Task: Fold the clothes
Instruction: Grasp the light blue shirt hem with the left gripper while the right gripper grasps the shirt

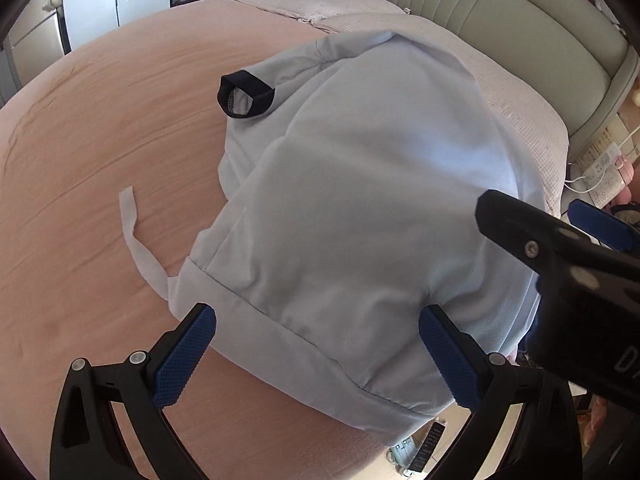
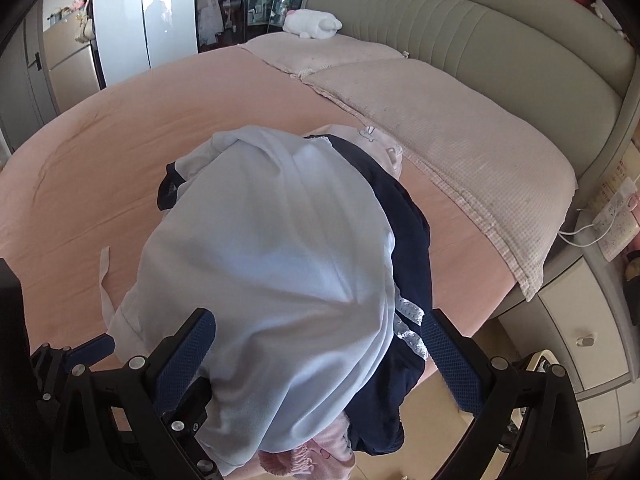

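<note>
Both views are evenly lit by soft daylight. The pale blue cotton garment [image 1: 360,184] shows mild overexposure on its upper folds and is slightly soft. Shadows on the peach bed sheet [image 1: 100,152] are faint. Fisheye distortion bends the edges; dark vignetting fills the corners.

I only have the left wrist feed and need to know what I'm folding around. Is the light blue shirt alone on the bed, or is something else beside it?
Observer: Not alone. In the right wrist view a dark navy garment lies along the far side of the light blue shirt.
Operator: Anything else near that pile?
Observer: Yes, a pink garment shows at the bed edge beneath the shirt.
Operator: Is the right gripper closed on anything?
Observer: No. The right gripper is open, its pads straddling the shirt.
</note>
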A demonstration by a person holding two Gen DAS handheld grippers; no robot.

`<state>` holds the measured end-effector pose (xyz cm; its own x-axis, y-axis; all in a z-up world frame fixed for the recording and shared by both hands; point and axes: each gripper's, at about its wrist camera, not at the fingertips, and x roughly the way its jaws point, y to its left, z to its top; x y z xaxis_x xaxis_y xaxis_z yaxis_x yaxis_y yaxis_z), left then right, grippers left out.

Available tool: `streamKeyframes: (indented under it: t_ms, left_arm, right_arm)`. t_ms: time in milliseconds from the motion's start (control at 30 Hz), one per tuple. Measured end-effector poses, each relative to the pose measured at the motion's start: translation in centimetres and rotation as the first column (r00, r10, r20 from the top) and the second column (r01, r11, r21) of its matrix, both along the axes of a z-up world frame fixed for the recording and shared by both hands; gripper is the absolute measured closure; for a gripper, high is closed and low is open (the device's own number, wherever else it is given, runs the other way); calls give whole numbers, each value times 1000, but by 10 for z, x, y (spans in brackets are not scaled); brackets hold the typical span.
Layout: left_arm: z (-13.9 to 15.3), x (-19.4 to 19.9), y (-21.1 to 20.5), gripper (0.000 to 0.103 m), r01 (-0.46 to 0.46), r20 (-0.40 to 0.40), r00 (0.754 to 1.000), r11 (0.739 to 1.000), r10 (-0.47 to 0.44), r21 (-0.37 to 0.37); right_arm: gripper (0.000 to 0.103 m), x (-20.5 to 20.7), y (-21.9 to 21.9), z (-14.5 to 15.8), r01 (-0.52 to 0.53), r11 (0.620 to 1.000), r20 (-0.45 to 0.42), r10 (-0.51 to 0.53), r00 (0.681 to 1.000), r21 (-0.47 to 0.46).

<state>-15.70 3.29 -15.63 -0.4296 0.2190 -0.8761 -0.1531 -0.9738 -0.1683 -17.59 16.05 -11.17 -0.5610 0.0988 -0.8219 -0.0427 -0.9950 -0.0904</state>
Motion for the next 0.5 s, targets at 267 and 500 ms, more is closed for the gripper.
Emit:
streamKeyframes:
  t_ms: [267, 500]
  left_arm:
    - [-9, -3, 14, 0, 46, 36, 998, 999, -46, 1]
    - [-11, -6, 19, 0, 51, 40, 998, 999, -51, 10]
  right_arm:
    - [0, -12, 2, -10, 9, 1000, 14, -9, 1000, -12]
    - [0, -21, 3, -18, -11, 1000, 31, 11, 999, -6]
